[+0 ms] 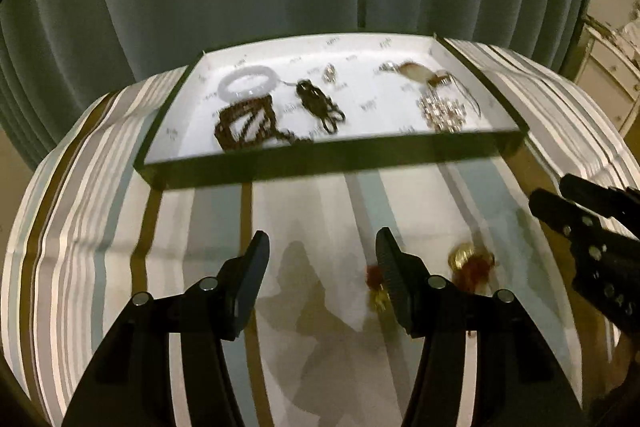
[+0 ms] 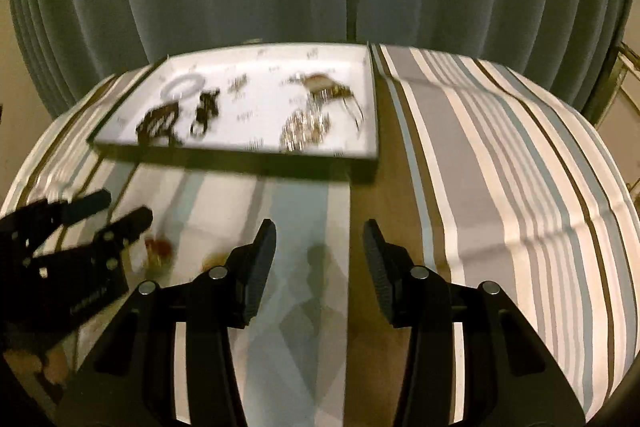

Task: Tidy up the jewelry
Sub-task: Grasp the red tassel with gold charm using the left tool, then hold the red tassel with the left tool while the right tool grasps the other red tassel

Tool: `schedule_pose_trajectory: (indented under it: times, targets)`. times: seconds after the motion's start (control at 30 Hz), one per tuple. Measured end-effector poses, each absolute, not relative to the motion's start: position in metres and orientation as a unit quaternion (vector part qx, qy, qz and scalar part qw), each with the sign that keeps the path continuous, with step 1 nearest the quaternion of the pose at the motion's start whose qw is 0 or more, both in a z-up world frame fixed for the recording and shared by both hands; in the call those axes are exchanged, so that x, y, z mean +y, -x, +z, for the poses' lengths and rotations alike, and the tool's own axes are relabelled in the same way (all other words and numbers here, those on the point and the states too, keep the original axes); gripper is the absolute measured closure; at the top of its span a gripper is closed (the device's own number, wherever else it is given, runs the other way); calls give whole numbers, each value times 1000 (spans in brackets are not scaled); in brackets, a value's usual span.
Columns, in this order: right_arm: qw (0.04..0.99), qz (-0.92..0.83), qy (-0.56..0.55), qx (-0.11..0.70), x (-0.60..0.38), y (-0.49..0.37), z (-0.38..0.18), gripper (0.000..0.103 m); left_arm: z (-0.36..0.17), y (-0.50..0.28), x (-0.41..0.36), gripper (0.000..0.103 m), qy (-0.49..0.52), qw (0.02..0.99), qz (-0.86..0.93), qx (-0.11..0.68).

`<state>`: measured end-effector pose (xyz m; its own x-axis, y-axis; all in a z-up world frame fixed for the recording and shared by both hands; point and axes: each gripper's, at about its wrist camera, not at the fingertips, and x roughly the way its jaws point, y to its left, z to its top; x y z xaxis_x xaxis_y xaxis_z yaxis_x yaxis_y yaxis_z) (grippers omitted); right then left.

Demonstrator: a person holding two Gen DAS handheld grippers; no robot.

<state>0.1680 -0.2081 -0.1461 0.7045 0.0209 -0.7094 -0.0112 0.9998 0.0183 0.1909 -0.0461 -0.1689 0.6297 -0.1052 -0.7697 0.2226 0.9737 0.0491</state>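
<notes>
The left tongs (image 1: 322, 267) and right tongs (image 2: 320, 255) both stand apart, nothing between them, above the striped bench (image 2: 500, 167). The tray (image 1: 320, 155) holds a white bangle (image 1: 246, 83), dark beads (image 1: 244, 125) and a rhinestone piece (image 1: 442, 113). Only the left wrist view resolves the red-and-gold earrings (image 1: 470, 263) lying loose on the cloth beside its right finger; the right wrist view blurs them.
</notes>
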Motion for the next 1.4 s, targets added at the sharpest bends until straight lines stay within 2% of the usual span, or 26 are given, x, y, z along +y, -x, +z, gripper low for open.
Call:
schedule_pose_trajectory:
  times: [0.53,0.63,0.83,1.07,1.4]
  targets:
    - [921,16,-24,387,-218,-136,-159,58,-176,-176,-63,49,-102,899,-125,407]
    - [921,18,-26,388,-219,-134,-159,58,-181,-175,-64,57,-102,896,-134,410]
    - [921,18,-28,388,-219,-134,-160,58,-183,-171,-70,85,-112,894,-157,404]
    - [920,18,-28,391,-217,-134,-163,58,-182,-171,-70,90,-112,896,-158,401]
    - [919,18,-26,392,-215,-134,-164,58,-181,-168,-61,90,-107,898,-145,400]
